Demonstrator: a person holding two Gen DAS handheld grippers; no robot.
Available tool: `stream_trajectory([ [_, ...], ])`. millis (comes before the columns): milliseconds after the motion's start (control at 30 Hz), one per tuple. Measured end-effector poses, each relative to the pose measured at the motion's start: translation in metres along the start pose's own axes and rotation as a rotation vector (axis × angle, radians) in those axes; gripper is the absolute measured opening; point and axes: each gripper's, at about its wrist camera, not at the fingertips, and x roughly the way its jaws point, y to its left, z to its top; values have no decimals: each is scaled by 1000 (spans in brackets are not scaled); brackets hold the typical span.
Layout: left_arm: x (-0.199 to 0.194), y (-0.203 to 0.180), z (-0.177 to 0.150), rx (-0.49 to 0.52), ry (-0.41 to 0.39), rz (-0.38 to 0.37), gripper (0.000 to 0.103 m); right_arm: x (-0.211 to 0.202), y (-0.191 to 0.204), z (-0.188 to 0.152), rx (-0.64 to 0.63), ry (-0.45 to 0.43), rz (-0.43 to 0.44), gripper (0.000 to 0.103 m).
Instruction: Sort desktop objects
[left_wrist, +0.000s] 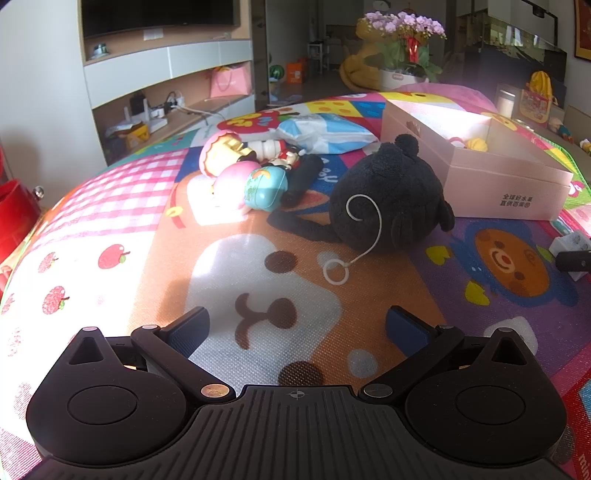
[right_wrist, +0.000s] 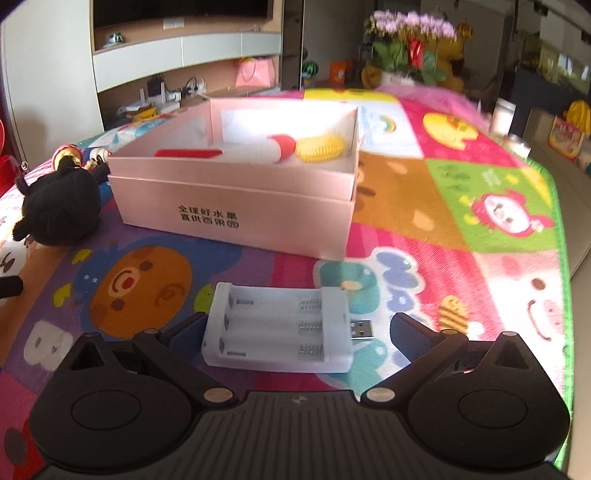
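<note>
A black plush toy (left_wrist: 388, 195) with a white loop cord lies on the colourful cartoon mat (left_wrist: 110, 221), ahead of my open, empty left gripper (left_wrist: 295, 328). Left of it lies a pile of small figures and a teal case (left_wrist: 264, 186). An open pink box (left_wrist: 509, 177) stands at the right. In the right wrist view the pink box (right_wrist: 236, 210) holds a red, white and yellow toy (right_wrist: 314, 147). A white USB battery charger (right_wrist: 277, 332) lies between the spread fingers of my right gripper (right_wrist: 297, 330), not clamped. The plush (right_wrist: 59, 206) shows at the left.
A blue and white packet (left_wrist: 325, 133) lies behind the figures. The charger and the right gripper's tip (left_wrist: 572, 258) show at the right edge of the left wrist view. The mat's green edge (right_wrist: 557, 236) runs down the right. Shelving and a flower pot stand beyond.
</note>
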Motion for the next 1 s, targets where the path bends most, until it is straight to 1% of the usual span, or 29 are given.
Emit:
stream_trajectory([
  [67, -1, 0, 0, 1, -3, -8, 103, 1, -1, 0, 27, 7, 33, 103],
  [100, -2, 0, 0, 4, -4, -16, 103, -2, 2, -1, 22, 3, 45, 94],
  [133, -3, 0, 0, 10, -8, -37, 103, -5, 6, -3, 10, -3, 54, 91],
  [233, -13, -6, 4, -9, -51, -129, 103, -17, 18, -13, -15, -18, 82, 91],
  [300, -19, -17, 12, 6, -94, -170, 103, -25, 28, -20, -26, -23, 95, 91],
  [367, -18, -32, 25, 58, -129, -166, 103, -31, 38, -27, -40, -25, 108, 91],
  [467, -5, -50, 45, 155, -157, -139, 103, -39, 51, -34, -62, -32, 117, 91],
  [533, 9, -59, 54, 217, -155, -124, 103, -41, 58, -38, -80, -41, 103, 91],
  [633, 30, -69, 57, 298, -133, -109, 103, -44, 58, -39, -72, -39, 103, 91],
  [700, 34, -71, 54, 312, -134, -106, 102, -45, 57, -40, -64, -37, 100, 91],
  [733, 34, -72, 52, 316, -138, -101, 95, -47, 57, -41, -62, -36, 97, 91],
  [767, 33, -72, 50, 322, -150, -80, 81, -48, 56, -41, -59, -36, 96, 91],
  [800, 31, -72, 49, 330, -156, -70, 81, -50, 55, -42, -56, -35, 96, 91],
  [867, 26, -68, 47, 319, -146, -88, 80, -54, 53, -42, -52, -35, 94, 91],
  [1000, 5, -65, 37, 341, -131, -123, 79, -65, 50, -40, -59, -57, 77, 91],
])
